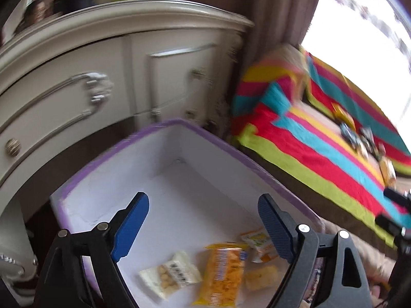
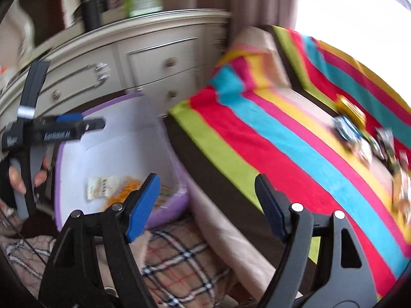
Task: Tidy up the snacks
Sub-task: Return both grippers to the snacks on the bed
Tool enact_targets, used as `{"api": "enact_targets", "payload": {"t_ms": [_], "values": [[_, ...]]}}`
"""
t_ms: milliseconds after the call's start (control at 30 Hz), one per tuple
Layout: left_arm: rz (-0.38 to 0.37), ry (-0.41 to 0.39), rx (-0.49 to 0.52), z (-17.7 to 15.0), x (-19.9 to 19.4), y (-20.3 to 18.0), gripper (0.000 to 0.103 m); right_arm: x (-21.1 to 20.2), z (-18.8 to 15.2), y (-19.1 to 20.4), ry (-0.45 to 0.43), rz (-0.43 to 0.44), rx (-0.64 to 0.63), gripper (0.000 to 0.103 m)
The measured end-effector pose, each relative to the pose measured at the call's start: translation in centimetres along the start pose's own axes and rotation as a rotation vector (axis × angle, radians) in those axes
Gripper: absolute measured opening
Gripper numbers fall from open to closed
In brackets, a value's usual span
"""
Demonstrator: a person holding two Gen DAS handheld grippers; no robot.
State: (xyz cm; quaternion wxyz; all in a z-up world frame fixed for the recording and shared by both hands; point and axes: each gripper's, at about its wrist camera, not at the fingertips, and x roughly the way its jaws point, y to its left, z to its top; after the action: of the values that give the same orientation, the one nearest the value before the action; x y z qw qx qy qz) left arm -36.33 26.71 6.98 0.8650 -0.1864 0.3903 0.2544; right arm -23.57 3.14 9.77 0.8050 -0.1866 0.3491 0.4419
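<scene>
A white box with a purple rim [image 1: 218, 143] stands on the floor and holds several snack packets: an orange chips bag [image 1: 222, 272], a white nuts packet [image 1: 170, 273] and smaller yellow packets [image 1: 259, 277]. My left gripper [image 1: 203, 220] is open and empty, hovering over the box. My right gripper [image 2: 205, 202] is open and empty, above the gap between the box [image 2: 177, 200] and the bed. More snack packets [image 2: 352, 125] lie on the striped blanket [image 2: 257, 133], far right. The left gripper also shows in the right wrist view [image 2: 77, 125].
A cream dresser [image 1: 102, 77] with drawers stands behind the box. The bed with the striped blanket [image 1: 321, 154] is to the right. A plaid cloth [image 2: 179, 264] lies below my right gripper. A bright window is at the upper right.
</scene>
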Motion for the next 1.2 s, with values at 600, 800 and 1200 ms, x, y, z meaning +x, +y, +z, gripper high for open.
{"api": "enact_targets", "payload": {"t_ms": [600, 800, 1200], "values": [[-0.351, 0.197, 0.474, 0.8, 10.0, -30.7, 0.088, -2.8, -11.4, -27.8, 0.070, -0.414, 0.588, 0.082], [-0.376, 0.245, 0.472, 0.8, 12.2, -34.1, 0.088, -1.7, -12.4, -35.8, 0.092, -0.479, 0.665, 0.084], [-0.378, 0.204, 0.480, 6.6, 17.9, -38.4, 0.088, 3.6, -9.3, -45.1, 0.103, -0.524, 0.659, 0.085]]}}
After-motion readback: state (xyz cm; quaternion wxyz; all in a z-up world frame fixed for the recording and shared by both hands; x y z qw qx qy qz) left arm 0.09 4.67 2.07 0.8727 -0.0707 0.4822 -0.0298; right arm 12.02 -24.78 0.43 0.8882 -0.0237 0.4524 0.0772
